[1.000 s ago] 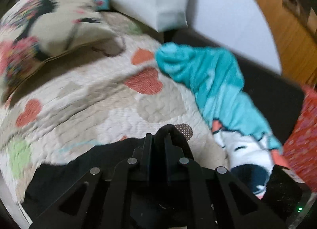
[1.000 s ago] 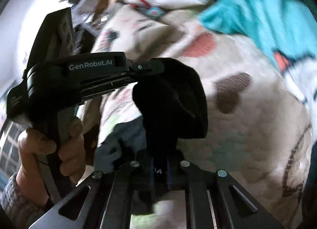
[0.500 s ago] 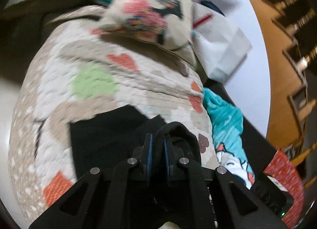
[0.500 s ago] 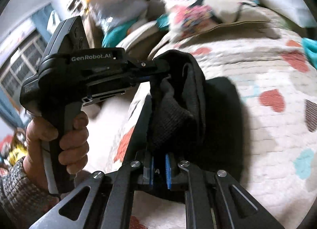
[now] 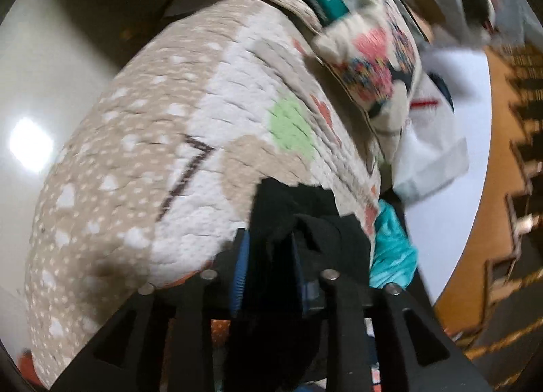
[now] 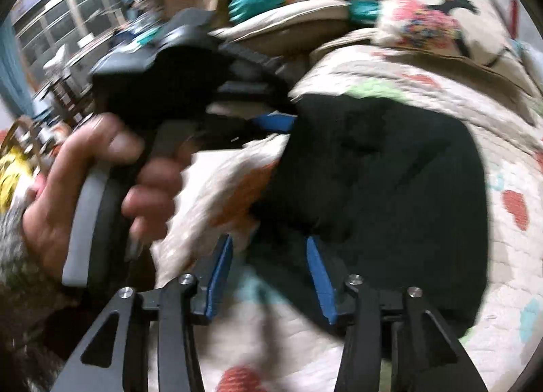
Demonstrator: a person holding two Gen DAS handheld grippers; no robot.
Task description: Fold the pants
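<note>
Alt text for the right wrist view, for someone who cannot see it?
Black pants lie on a heart-patterned quilt; the right gripper is opening over their near edge. At left, a hand holds the left gripper at the pants' far corner.

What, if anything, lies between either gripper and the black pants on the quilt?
Nothing visible does. The black pants lie on the quilt, their fabric between the opening jaws of both the right gripper and the left gripper, no pad pressing it.

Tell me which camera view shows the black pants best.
The right wrist view: the black pants spread broadly across the heart-patterned quilt. The left wrist view shows only a bunched part between its gripper's fingers.
</note>
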